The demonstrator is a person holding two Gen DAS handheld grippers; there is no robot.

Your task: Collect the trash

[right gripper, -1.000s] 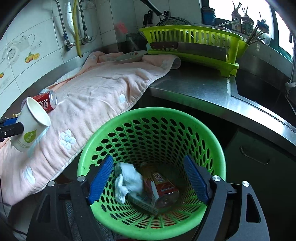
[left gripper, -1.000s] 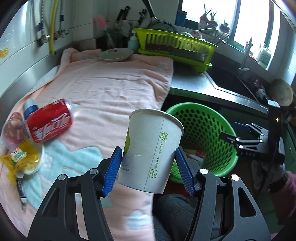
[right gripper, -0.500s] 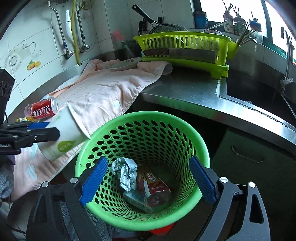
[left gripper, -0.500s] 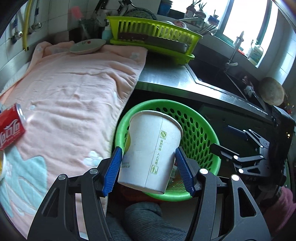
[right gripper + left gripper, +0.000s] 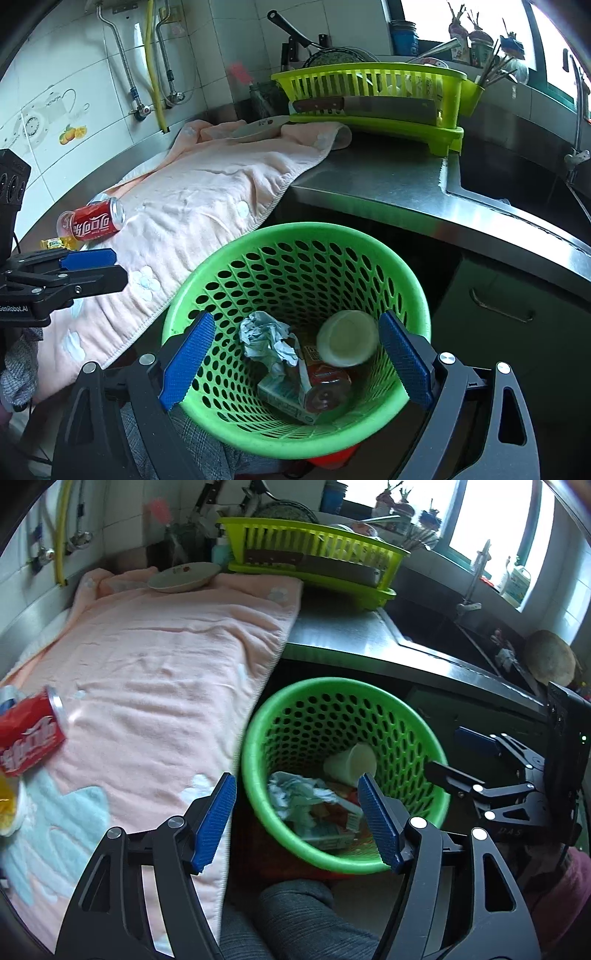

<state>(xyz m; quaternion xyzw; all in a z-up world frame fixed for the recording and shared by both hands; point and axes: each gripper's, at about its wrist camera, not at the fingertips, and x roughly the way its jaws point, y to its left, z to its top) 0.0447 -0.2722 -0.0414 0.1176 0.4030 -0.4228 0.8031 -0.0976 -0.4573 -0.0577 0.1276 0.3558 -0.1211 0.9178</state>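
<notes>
A white paper cup (image 5: 347, 343) lay on its side inside the green perforated basket (image 5: 295, 236), its open mouth turned upward toward the camera, resting against a red packet (image 5: 327, 376) and just beside a crumpled wad of pale paper (image 5: 267, 341) and a small carton (image 5: 284, 397). The left gripper (image 5: 295, 818) hung above the basket's near rim with its blue-padded fingers (image 5: 216, 818) spread wide and nothing between them; the right gripper (image 5: 295, 362) was likewise wide apart and held nothing, its fingers framing the basket's opening from above. On the bench, a pink towel (image 5: 159, 664) covered the steel top, and a red soda can (image 5: 94, 221) lay on its side at the towel's far-left end, near a yellow wrapper (image 5: 55, 242). A shallow plate (image 5: 184, 576) sat at the towel's back edge, beside a lime-green dish rack (image 5: 373, 96) that carried a cleaver. The basket stood below the bench's front edge, close to the towel's hanging hem.
</notes>
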